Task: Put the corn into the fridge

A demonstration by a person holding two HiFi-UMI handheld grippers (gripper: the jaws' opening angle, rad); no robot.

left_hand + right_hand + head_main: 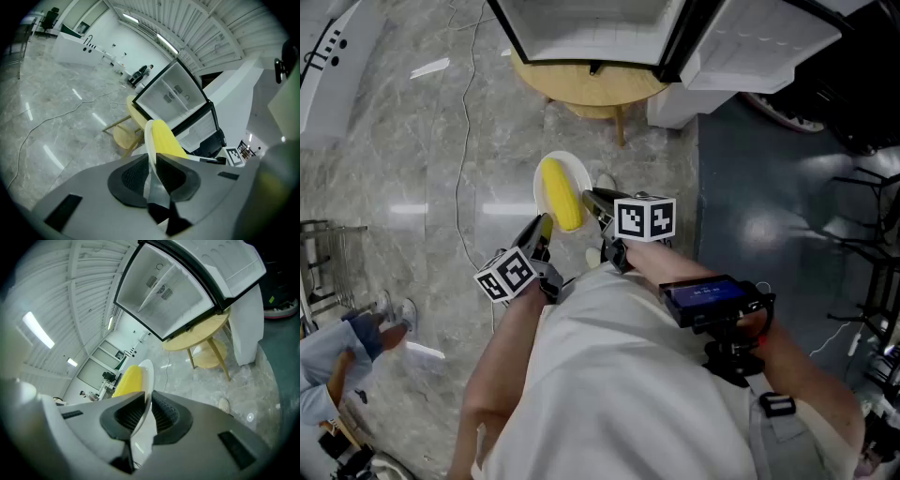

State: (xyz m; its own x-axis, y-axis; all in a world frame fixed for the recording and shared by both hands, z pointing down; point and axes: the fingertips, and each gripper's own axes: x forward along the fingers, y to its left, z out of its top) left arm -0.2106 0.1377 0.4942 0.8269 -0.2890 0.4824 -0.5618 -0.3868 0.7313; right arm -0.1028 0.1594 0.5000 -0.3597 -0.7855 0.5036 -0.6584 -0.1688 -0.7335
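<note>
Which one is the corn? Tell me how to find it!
Look in front of the open fridge and the round wooden table. The left gripper and right gripper hold a white plate; the corn lies on it. It is the only long bright yellow thing.

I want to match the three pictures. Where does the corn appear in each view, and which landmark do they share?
Head view: the corn lies at the centre, on a plate.
Left gripper view: corn just right of centre, below the middle.
Right gripper view: corn left of centre, below the middle.
Shared landmark: the open fridge, beyond the corn in every view.
</note>
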